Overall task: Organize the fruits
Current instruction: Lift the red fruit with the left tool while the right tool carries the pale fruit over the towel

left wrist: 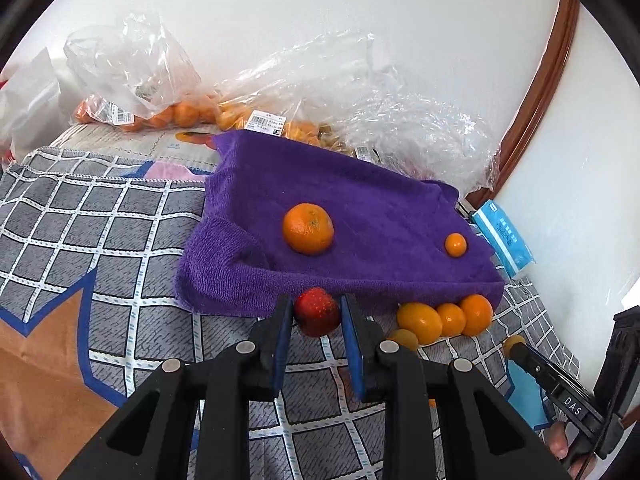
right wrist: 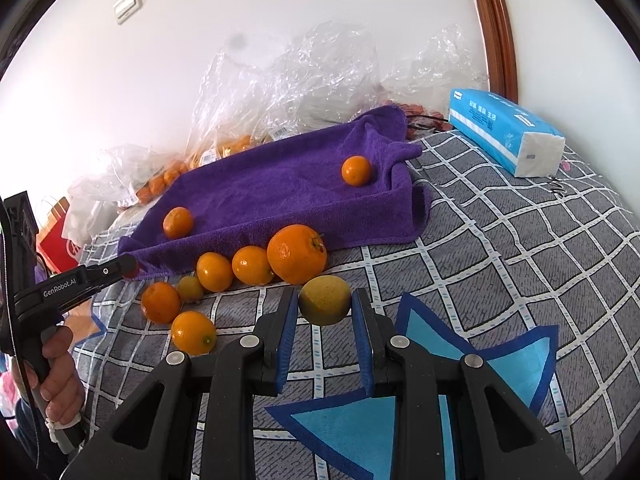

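Left wrist view: left gripper clamps red fruit, lower centre.
Right wrist view: right gripper clamps yellow fruit.

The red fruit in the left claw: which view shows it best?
The left wrist view: the red fruit sits close and unobstructed between the left claw's blue pads. In the right wrist view only a red sliver shows at that claw's tip, beside the purple towel.
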A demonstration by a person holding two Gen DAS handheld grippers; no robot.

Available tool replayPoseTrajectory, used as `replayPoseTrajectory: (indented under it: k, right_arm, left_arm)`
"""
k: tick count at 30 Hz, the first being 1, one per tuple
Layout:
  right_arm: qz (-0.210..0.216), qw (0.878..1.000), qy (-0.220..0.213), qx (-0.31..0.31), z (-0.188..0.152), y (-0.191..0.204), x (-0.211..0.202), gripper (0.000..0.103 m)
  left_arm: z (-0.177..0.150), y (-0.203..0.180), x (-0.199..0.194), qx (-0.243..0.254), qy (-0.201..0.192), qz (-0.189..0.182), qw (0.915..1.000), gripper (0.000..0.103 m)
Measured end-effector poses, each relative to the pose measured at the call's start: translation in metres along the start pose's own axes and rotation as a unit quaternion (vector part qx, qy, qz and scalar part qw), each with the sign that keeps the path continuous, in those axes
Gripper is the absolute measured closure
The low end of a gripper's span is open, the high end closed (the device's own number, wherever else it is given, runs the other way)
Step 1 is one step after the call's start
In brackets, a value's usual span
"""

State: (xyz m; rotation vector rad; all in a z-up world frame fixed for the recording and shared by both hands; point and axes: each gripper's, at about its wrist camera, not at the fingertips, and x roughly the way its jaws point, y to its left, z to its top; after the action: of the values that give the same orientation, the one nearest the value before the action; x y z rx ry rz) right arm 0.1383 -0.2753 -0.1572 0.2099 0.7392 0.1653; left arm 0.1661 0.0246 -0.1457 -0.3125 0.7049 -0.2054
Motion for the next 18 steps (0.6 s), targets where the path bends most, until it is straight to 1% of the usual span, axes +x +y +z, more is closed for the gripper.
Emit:
replayPoseTrajectory:
  k: [5, 9, 18]
  right_arm:
    - [-0.010, 1.000, 0.010, 0.011, 0.000, -0.001, -0.002, 0.075]
    - [-0.019, 1.000, -0.002, -0.002, 0.003, 0.008, -0.012, 0.075]
    - [-0.016, 0.999, -0.028, -0.028, 0.015, 0.031, -0.032, 0.075]
  left_arm:
    - [0.003, 0.001, -0.005, -0.003, -0.010, 0.003, 0.9999, 0.080]
    - [0.005, 0.002, -0.009, -0.005, -0.018, 0.004, 0.9998, 0.080]
    - [0.008, 0.007, -0.015, -0.019, -0.028, -0.001, 0.9994, 0.080]
